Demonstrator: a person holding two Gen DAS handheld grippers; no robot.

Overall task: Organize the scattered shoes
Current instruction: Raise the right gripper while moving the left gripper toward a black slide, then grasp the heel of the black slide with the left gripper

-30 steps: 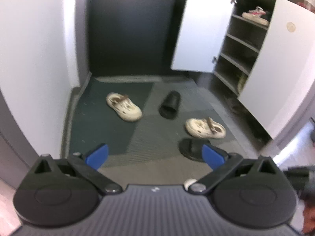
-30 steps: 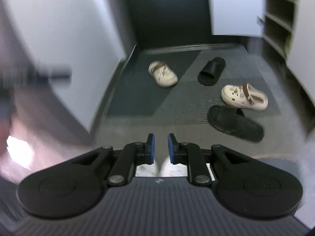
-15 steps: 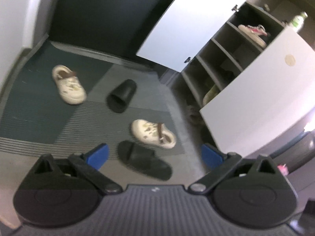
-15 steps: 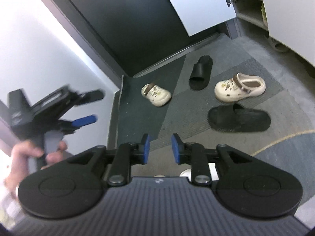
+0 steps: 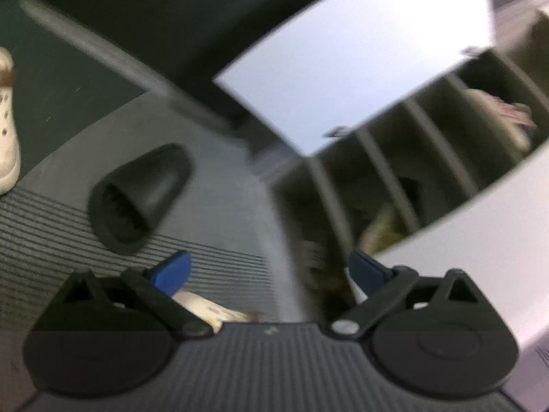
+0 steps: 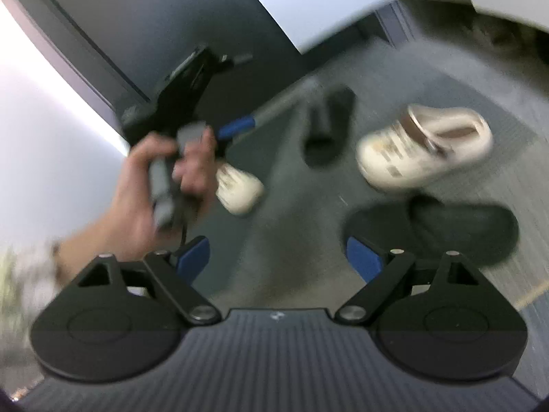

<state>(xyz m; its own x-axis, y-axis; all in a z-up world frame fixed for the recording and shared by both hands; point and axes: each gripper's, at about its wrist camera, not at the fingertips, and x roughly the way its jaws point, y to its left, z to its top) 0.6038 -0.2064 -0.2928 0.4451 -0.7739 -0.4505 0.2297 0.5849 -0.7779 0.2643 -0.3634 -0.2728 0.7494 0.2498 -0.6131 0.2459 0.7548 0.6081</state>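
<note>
Four shoes lie on the floor mat. In the right wrist view a cream clog point(image 6: 425, 149) sits right of centre, a black slide point(image 6: 446, 231) just below it, another black slide point(image 6: 327, 122) farther back, and a second cream clog point(image 6: 238, 189) partly behind a hand. My right gripper point(image 6: 278, 261) is open, above bare mat, left of the near black slide. In the left wrist view my left gripper point(image 5: 269, 271) is open, a black slide point(image 5: 137, 195) ahead to its left. One cream clog point(image 5: 8, 123) is at the left edge, another point(image 5: 209, 307) peeks from under the gripper body.
An open shoe cabinet point(image 5: 429, 171) with white doors point(image 5: 343, 68) and several shelves stands right, shoes inside. A dark door point(image 6: 154, 17) and a white wall point(image 6: 41, 120) close off the back and left. A person's hand point(image 6: 154, 185) holds the left gripper.
Both views are blurred by motion. My right gripper has opened wide and dropped closer to the shoes. The left gripper has swung right towards the cabinet and stayed open.
</note>
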